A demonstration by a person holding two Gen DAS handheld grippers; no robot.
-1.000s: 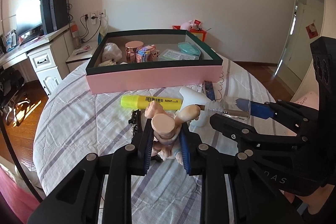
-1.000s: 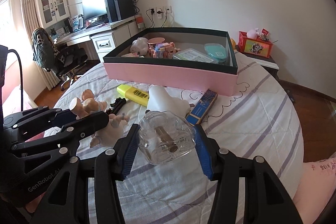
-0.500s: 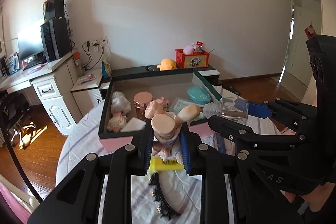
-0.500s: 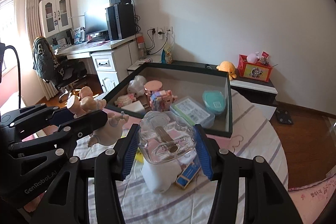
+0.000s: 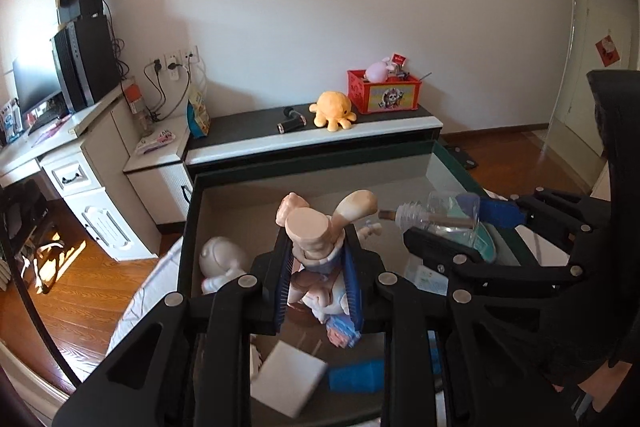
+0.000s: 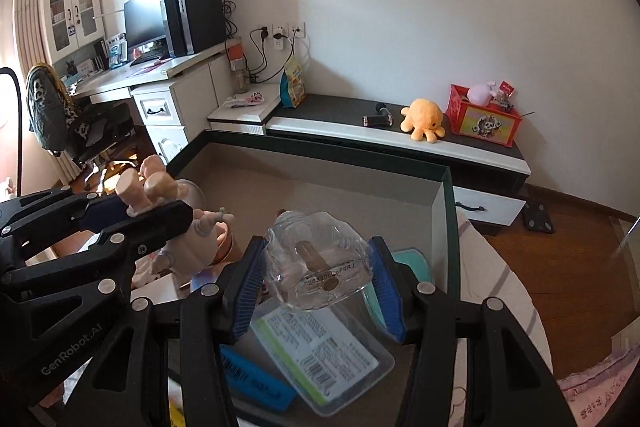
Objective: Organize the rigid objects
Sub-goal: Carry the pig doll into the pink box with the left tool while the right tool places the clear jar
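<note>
Two grippers hovered over the box (image 6: 444,211): the left gripper (image 5: 318,267) pinched a stiff, light doll (image 5: 316,239); the right gripper (image 6: 316,283) clamped a slippery, breakable glass bottle (image 6: 320,259) across its flat sides.

Left wrist view: the figurine's (image 5: 316,251) lower body is masked by the left gripper's (image 5: 318,283) pads. A white card (image 5: 286,385) and blue object (image 5: 354,377) at 6 o'clock are blurred and unidentifiable. Right wrist view: label print on the clear lidded container (image 6: 320,351) is too small to read; a blue box (image 6: 256,379) at 7 o'clock is partly covered by a gripper finger.
</note>
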